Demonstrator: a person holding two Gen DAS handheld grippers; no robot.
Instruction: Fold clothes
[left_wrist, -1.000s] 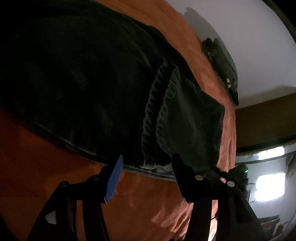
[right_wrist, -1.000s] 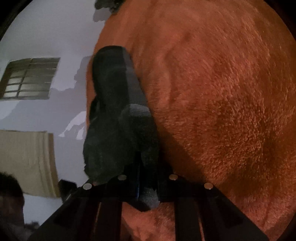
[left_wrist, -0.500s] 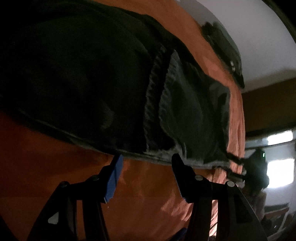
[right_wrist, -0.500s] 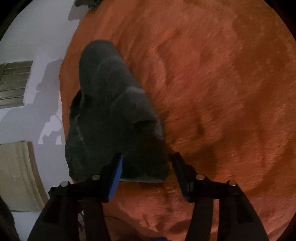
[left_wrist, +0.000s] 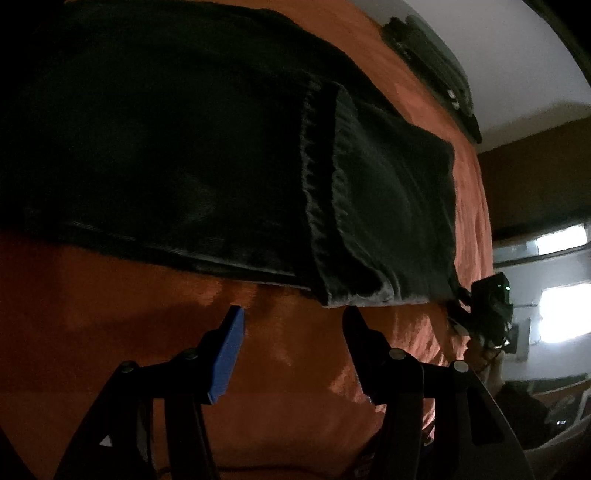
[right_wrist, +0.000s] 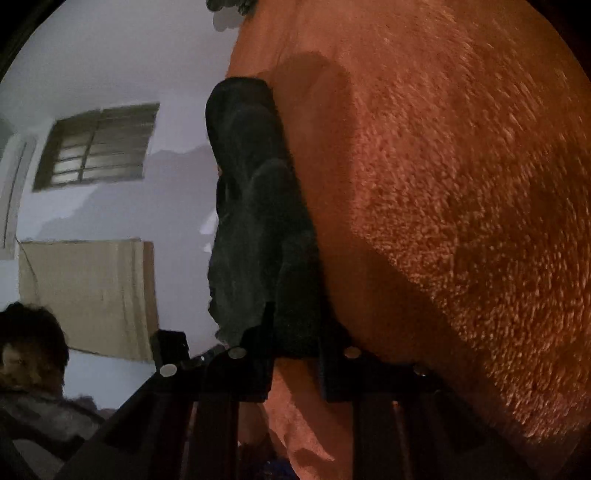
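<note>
**Dark garment on the orange blanket, one end lifted**

Orange, nubbly blanket (left_wrist: 288, 369) covers the bed, and we see bare fleece along the near edge below the cloth. Our dark garment (left_wrist: 221, 147) lies flat across it, heavy fabric with a stitched double hem running down toward the near edge. We hold the left gripper (left_wrist: 293, 325) just short of that hem, fingers apart with nothing between them, over open blanket. Farther along, near the bed's edge, our right gripper (right_wrist: 295, 332) is closing its fingers on a bunched corner of the garment, which stands up from the blanket. Beyond the far edge, a second dark bundle (left_wrist: 432, 55) rests against the white wall (left_wrist: 517, 66).
</note>
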